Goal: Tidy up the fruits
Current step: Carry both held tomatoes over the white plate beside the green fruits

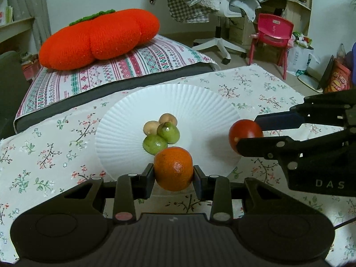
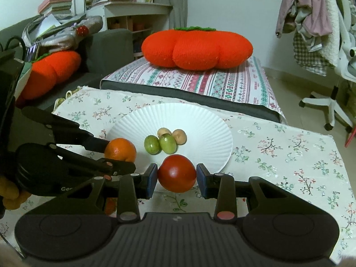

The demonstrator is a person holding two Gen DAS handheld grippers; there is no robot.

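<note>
Left tongs point(image 1: 173, 173) clamped across orange point(image 1: 173, 168) — firm rind, tolerates squeeze. Right tongs point(image 2: 176, 176) clamped on tomato point(image 2: 176, 173) — thin-skinned, slick, bruisable; hold widest girth, lightly, over plate point(image 2: 207, 122).

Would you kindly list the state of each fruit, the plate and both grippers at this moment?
Left gripper: shut on the orange.
Right gripper: shut on the tomato.
Orange: held at the plate's near rim.
Tomato: held at the plate's edge.
Two green fruits: resting on the plate.
Two tan fruits: resting on the plate.
Plate: flat on the tablecloth.
</note>
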